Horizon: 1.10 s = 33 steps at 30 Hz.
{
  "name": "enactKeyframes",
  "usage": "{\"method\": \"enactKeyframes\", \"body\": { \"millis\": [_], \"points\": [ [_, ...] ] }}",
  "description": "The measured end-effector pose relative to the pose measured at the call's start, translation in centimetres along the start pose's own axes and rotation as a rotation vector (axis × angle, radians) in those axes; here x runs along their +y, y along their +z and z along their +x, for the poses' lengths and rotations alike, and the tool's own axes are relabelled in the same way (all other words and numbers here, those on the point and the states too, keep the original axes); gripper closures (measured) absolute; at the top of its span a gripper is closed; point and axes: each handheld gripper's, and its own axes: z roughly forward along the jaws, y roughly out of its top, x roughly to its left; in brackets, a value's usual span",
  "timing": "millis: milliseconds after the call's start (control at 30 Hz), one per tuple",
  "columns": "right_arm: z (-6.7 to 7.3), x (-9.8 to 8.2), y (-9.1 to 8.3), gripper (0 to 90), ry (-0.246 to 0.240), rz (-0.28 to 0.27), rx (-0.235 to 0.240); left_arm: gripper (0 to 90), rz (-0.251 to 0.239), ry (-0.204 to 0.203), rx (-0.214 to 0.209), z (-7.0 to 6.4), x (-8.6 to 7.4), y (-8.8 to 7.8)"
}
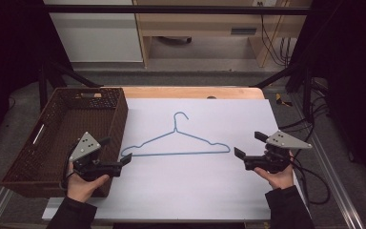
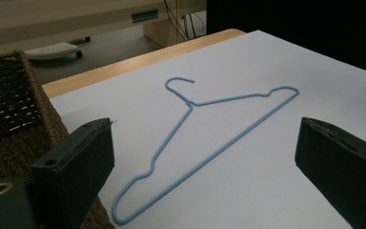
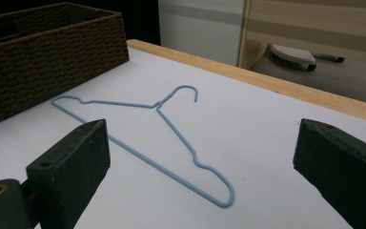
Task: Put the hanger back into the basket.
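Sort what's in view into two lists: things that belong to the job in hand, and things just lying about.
In the job:
- hanger, flat on the white sheet
- left gripper, open, at its left end
- right gripper, open, at its right end

Probably lying about:
- basket, beside the hanger, with nothing visible in it

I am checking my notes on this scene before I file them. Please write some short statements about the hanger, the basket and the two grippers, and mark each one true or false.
1. The blue hanger lies flat on the white sheet. True.
2. The left gripper is shut on the hanger. False: its jaws stand open and hold nothing.
3. The brown basket sits at the left of the table. True.
4. The hanger is inside the basket. False: it lies beside it, on the sheet.
5. The right gripper is open, near the hanger's right end. True.
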Motion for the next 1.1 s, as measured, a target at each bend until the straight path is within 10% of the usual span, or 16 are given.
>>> {"method": "enactKeyframes", "body": {
  "millis": [367,1100],
  "points": [
    [1.0,1.2,2.9,6.2,-0.034,0.062,0.025,5.7,-0.003,0.000,0.010,0.3,0.0,-0.3],
    [1.9,3.1,15.0,13.6,-0.087,0.249,0.081,5.6,0.020,0.009,0.005,0.6,0.0,-0.2]
  ]
}}
